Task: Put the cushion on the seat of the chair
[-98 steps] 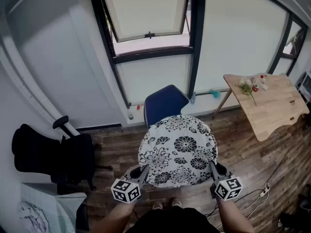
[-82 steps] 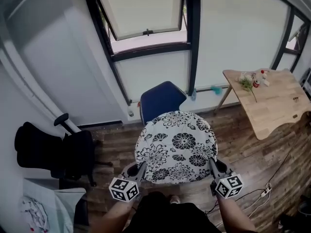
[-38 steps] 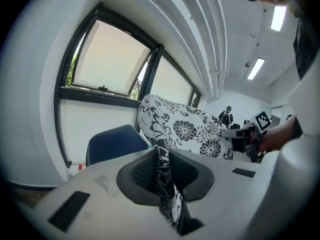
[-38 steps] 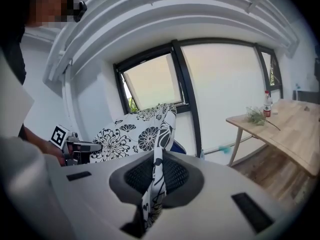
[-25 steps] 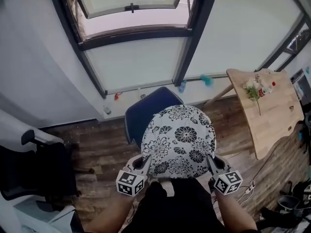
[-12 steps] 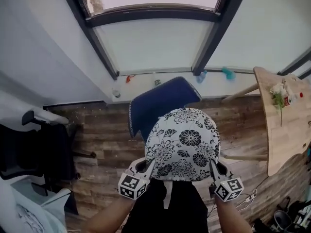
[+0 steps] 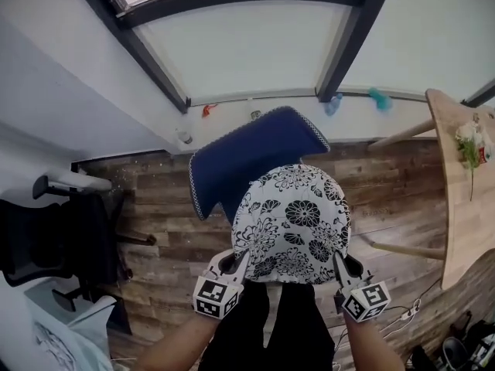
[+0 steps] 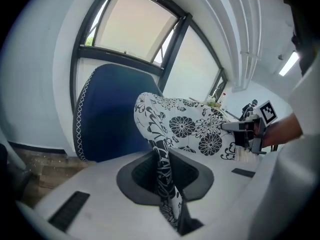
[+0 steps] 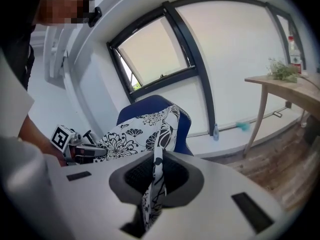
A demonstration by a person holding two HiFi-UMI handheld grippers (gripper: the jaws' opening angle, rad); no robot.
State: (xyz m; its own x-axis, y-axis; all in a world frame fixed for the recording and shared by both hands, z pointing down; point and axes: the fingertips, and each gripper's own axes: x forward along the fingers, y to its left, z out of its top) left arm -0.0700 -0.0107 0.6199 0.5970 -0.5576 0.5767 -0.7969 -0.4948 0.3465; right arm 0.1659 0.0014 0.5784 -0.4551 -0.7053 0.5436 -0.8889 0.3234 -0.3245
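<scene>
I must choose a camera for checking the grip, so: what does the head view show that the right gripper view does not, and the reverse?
Only the head view: the black office chair and the person's legs. Only the right gripper view: the tilted-open window, and the right gripper shut on the cushion, seen up close. Both: the cushion, the blue chair, the wooden table and the left gripper.
</scene>
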